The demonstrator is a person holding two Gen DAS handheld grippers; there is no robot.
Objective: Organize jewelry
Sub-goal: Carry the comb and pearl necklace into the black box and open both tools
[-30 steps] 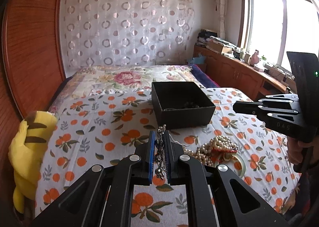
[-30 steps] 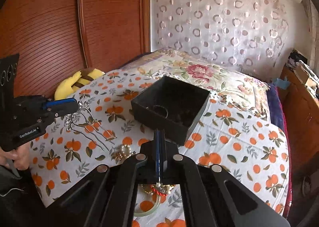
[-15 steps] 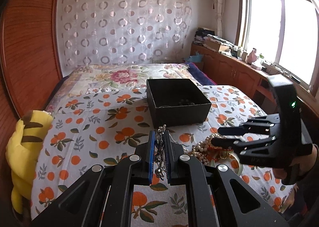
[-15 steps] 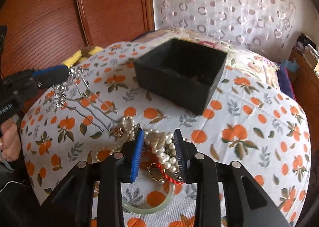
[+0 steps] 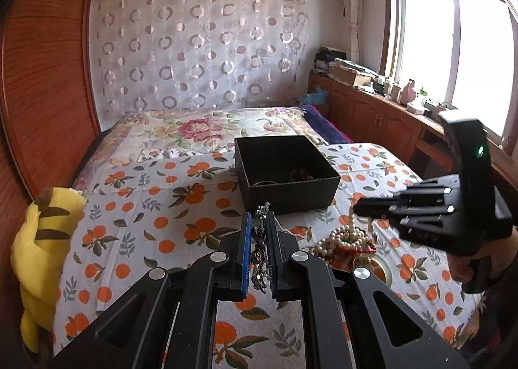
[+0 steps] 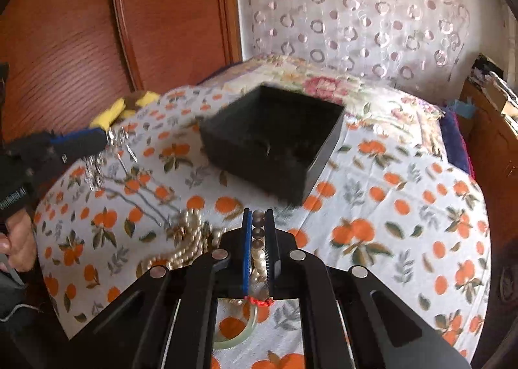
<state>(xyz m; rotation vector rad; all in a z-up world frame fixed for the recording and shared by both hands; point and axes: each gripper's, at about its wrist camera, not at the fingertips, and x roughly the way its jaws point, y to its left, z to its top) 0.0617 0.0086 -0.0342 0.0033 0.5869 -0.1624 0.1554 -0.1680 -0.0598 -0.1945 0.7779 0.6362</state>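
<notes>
My left gripper [image 5: 259,223] is shut on a silver hair comb [image 5: 260,246] and holds it above the bedspread, in front of the black box [image 5: 285,171]. From the right wrist view the comb [image 6: 97,161] hangs from that gripper [image 6: 103,139], prongs down. My right gripper [image 6: 258,216] is shut on a pearl necklace [image 6: 258,249]; in the left wrist view the strand [image 5: 351,223] rises from the jewelry pile [image 5: 343,241] up to that gripper [image 5: 359,207]. The black box [image 6: 272,139] holds a few dark pieces.
A green bangle [image 6: 239,333] and a red cord [image 6: 259,301] lie under the right gripper. A yellow plush toy [image 5: 42,252] sits at the bed's left edge. A wooden wardrobe [image 6: 97,28] stands on the left, and a cluttered wooden counter [image 5: 372,100] runs under the window.
My right gripper dropped onto the jewelry pile, opened, then shut on the pearl necklace and is lifting a strand. My left gripper still holds the comb, drifting slightly.
</notes>
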